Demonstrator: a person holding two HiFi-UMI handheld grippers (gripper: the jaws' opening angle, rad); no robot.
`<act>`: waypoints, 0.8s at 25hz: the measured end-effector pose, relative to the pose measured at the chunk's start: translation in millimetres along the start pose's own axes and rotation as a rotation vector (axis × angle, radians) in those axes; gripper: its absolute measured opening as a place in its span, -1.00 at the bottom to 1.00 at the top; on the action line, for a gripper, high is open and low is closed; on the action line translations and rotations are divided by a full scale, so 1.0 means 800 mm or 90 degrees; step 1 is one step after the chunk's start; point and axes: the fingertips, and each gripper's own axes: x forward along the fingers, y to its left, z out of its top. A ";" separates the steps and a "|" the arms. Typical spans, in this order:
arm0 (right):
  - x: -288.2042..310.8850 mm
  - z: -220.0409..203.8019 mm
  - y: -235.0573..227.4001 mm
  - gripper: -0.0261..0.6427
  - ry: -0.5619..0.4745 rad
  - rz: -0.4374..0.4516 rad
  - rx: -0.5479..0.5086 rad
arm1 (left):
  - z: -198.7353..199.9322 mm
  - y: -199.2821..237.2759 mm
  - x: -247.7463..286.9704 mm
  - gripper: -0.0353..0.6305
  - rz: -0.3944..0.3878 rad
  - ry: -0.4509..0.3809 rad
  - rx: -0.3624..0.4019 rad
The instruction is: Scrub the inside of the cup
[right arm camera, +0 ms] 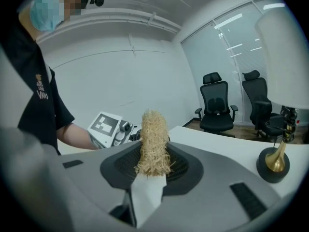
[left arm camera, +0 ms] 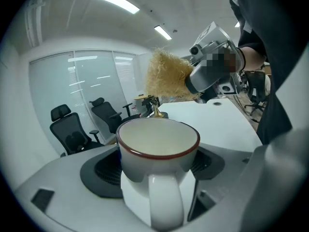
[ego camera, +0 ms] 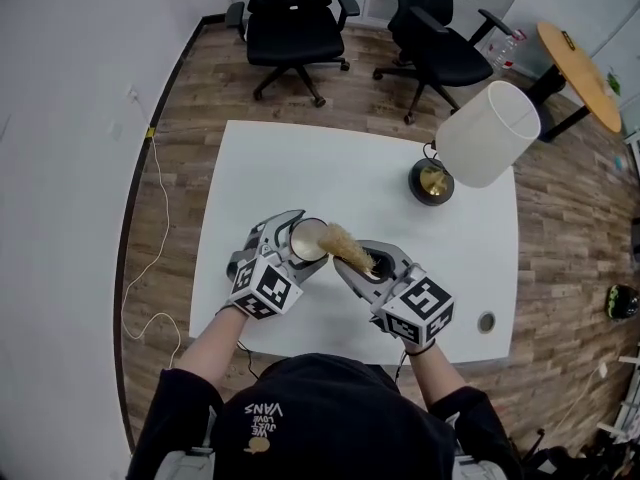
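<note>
A white cup (ego camera: 307,239) with a dark red rim sits clamped in my left gripper (ego camera: 281,246), held above the near part of the white table (ego camera: 300,168). In the left gripper view the cup (left arm camera: 158,151) stands upright, handle toward the camera, its inside bare. My right gripper (ego camera: 368,266) is shut on a tan fibrous scrubber (ego camera: 346,246), whose tip lies just right of the cup's rim, outside it. The scrubber (left arm camera: 166,76) hangs above and behind the cup in the left gripper view. From the right gripper view the scrubber (right arm camera: 153,144) rises straight between the jaws.
A table lamp with a white shade (ego camera: 487,133) and a dark, brass-coloured base (ego camera: 432,182) stands at the table's far right. Two black office chairs (ego camera: 292,23) wait beyond the far edge. A round wooden table (ego camera: 578,60) is at the upper right. A cable (ego camera: 150,268) trails on the floor at left.
</note>
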 end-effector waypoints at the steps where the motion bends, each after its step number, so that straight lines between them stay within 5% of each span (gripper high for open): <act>1: 0.001 -0.001 0.006 -0.61 0.009 0.004 -0.016 | 0.003 -0.002 -0.006 0.28 0.003 0.007 0.016; 20: 0.001 -0.035 0.082 -0.61 0.174 0.019 -0.144 | 0.026 -0.039 -0.083 0.29 0.073 0.112 0.255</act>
